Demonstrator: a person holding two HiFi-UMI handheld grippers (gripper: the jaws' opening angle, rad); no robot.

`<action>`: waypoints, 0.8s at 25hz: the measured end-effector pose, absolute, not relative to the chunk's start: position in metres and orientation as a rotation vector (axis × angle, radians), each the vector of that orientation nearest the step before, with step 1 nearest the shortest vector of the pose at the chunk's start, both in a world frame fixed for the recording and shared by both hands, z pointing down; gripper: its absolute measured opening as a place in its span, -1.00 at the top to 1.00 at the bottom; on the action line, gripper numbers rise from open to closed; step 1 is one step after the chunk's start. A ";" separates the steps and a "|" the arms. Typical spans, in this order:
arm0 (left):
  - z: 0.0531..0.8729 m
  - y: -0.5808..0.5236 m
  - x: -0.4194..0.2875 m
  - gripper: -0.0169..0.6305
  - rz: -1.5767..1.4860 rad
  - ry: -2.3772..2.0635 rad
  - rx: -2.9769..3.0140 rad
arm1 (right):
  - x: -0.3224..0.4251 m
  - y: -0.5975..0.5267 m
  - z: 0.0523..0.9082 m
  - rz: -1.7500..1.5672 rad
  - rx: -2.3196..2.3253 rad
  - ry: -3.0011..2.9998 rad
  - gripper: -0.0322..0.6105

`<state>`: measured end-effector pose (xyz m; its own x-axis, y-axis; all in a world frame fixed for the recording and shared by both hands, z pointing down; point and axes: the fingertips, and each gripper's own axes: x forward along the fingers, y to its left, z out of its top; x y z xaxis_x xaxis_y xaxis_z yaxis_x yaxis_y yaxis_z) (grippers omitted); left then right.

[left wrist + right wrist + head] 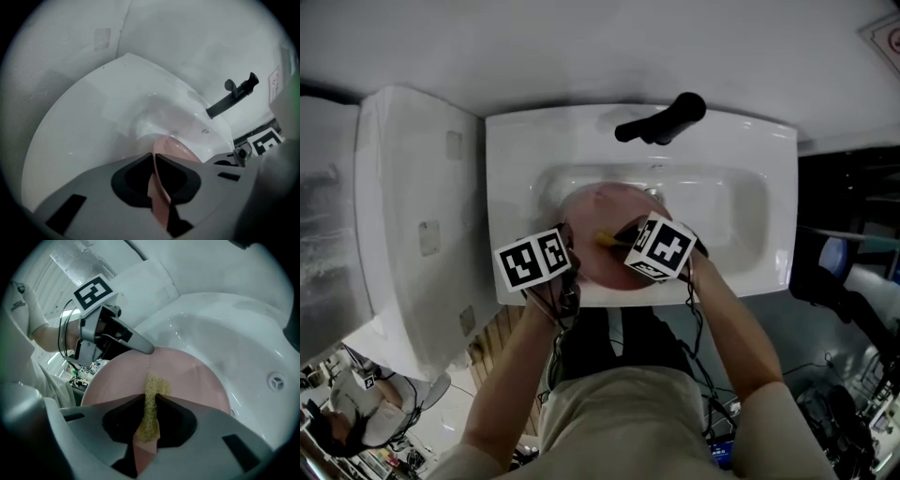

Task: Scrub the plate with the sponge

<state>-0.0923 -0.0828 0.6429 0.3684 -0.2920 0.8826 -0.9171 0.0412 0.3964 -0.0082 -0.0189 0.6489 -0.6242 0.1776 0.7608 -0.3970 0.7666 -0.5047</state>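
Right gripper view, nearest first: the right gripper (150,398) has its jaws pinched tight on a yellow sponge (153,386), whose free end lies against the face of the pink plate (192,376). At the plate's far edge, the left gripper (143,347) clamps the rim between nearly closed jaws. The plate sits in the white sink (243,329). Behind the basin stands a black faucet (666,120).

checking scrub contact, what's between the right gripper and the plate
The sponge: the right gripper pinches it, and it sticks out over the face of the pink plate. The right gripper view shows this best; actual contact can't be confirmed.
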 end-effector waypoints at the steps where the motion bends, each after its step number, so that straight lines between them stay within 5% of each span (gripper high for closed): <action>1: 0.642 -0.083 -0.092 0.85 0.682 -1.137 1.497 | -0.012 -0.024 0.651 0.842 0.174 -2.098 0.68; 9: 0.640 -0.084 -0.097 0.85 0.675 -1.173 1.512 | -0.018 -0.067 0.672 0.857 0.344 -2.081 0.68; 20: 0.641 -0.087 -0.100 0.86 0.671 -1.199 1.510 | 0.063 -0.062 0.706 0.731 0.451 -1.774 0.68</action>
